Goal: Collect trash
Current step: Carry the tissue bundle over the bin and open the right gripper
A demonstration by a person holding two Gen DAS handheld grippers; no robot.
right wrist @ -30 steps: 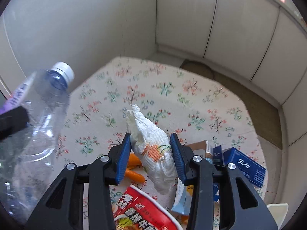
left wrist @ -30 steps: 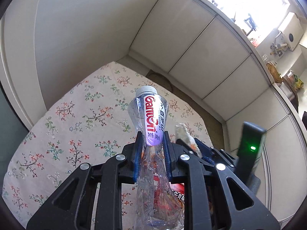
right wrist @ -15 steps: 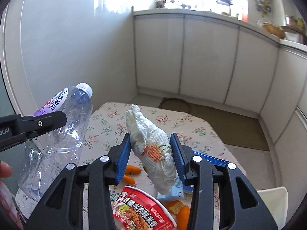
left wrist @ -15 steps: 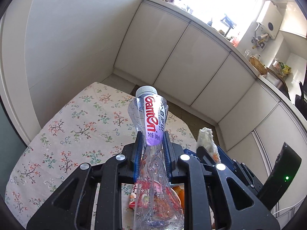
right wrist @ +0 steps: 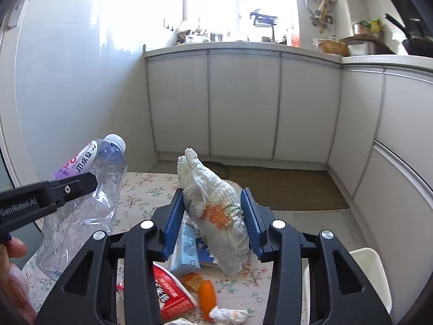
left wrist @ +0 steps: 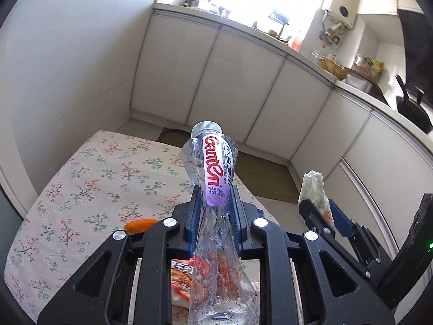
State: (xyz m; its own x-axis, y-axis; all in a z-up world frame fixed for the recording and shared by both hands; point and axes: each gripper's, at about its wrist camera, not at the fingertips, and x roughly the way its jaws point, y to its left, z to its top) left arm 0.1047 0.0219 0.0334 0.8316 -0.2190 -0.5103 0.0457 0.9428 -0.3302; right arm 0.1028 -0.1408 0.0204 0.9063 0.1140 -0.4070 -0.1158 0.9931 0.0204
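The left gripper [left wrist: 213, 211] has its jaws clenched on a crushed clear plastic bottle [left wrist: 213, 168], squeezing it at the waist so the white cap and the red-lettered label stand up toward twelve o'clock in the left wrist view, while the flattened lower body hangs down past the jaws toward six o'clock. The right gripper [right wrist: 213, 214] has its jaws grasping a crumpled white paper wad [right wrist: 216, 211] with an orange stain on it; the wad sticks out above the blue pads toward eleven o'clock and sags below them toward six. Both pieces of trash are held in the air above the surface [left wrist: 89, 178], which is covered with a floral cloth. In the right wrist view the bottle and the left gripper sit at nine o'clock, with part of a hand [right wrist: 13, 279] at the frame edge near eight. Lying on the surface under the right jaws are a red instant-noodle wrapper [right wrist: 170, 292], a light blue carton [right wrist: 186, 249], orange peel [right wrist: 205, 292] and a small crumpled tissue [right wrist: 227, 314] near six o'clock. A white bin [right wrist: 376, 273] shows at four o'clock, beside the surface.
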